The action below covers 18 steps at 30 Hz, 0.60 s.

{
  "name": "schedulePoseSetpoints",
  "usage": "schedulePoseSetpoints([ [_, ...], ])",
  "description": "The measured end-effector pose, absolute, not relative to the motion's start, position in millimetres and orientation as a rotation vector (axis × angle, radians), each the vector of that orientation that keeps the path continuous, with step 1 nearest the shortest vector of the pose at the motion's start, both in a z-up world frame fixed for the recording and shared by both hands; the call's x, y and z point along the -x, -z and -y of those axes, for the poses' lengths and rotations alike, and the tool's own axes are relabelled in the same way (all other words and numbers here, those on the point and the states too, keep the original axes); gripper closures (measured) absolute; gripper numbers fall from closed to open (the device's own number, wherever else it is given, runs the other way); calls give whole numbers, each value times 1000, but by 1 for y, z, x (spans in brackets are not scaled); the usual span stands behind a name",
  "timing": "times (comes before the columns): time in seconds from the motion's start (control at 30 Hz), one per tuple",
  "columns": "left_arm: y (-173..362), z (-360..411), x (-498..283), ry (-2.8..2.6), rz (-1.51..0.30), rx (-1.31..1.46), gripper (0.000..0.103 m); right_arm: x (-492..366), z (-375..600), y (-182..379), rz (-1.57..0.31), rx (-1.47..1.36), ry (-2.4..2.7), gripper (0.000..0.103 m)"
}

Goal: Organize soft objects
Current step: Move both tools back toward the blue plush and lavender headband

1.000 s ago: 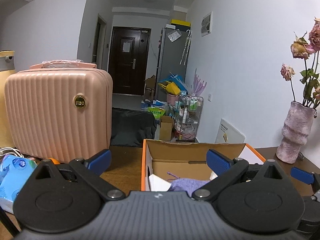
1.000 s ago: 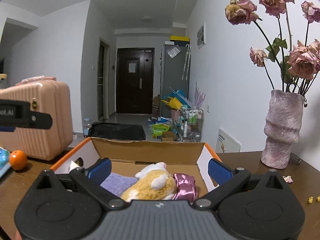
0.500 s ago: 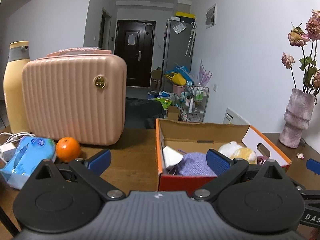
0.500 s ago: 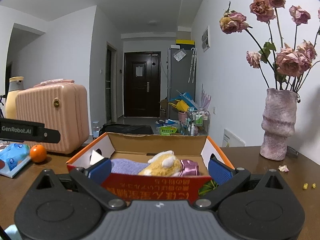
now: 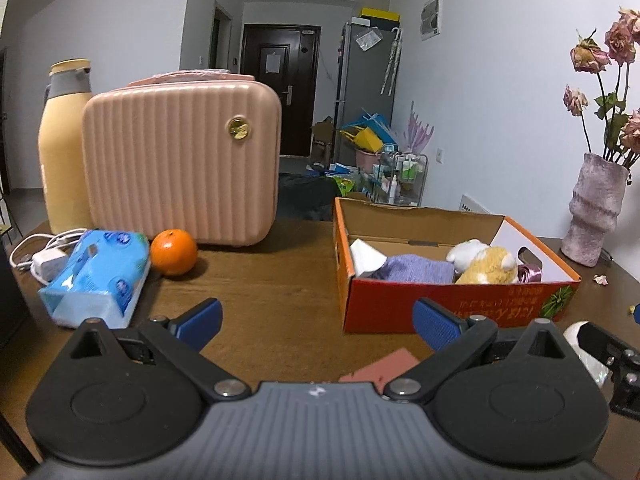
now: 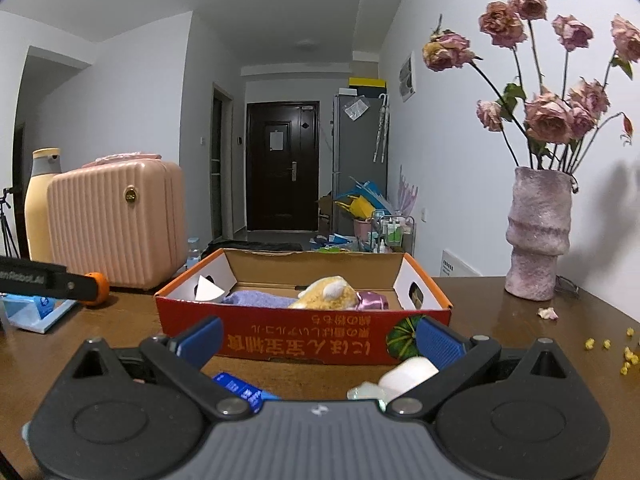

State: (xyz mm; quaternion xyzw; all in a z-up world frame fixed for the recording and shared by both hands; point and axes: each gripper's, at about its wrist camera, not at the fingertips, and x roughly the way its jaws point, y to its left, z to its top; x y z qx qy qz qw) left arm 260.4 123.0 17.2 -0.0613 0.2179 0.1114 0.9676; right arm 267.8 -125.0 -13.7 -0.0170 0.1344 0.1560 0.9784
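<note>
Both grippers w/ jaws spread wide, empty: left gripper (image 5: 316, 322), right gripper (image 6: 318, 338). Orange cardboard box (image 6: 304, 336) on wooden surface (image 5: 260, 280) at 12 o'clock from right gripper, at 1 o'clock from left. Inside box: purple cloth (image 6: 256, 300), yellow plush toy (image 6: 326, 294), pink bow (image 6: 372, 301). Pink case (image 5: 180, 160) at 10 o'clock, orange (image 5: 174, 252) in front.

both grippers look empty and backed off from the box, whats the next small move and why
Probably lower the right gripper toward the white and pale-green item lying on the table just under its open jaws. The plush toy, purple cloth and pink bow already sit inside the cardboard box, and the left gripper is open and empty too. What that item is stays unclear.
</note>
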Motion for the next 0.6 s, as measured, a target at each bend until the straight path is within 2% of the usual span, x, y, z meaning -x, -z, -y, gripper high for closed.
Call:
schedulePoseSetpoints([
  [0.6,-6,-139,-190,-260,-447,151,0,-215,130,28,-286,52,-338,0],
])
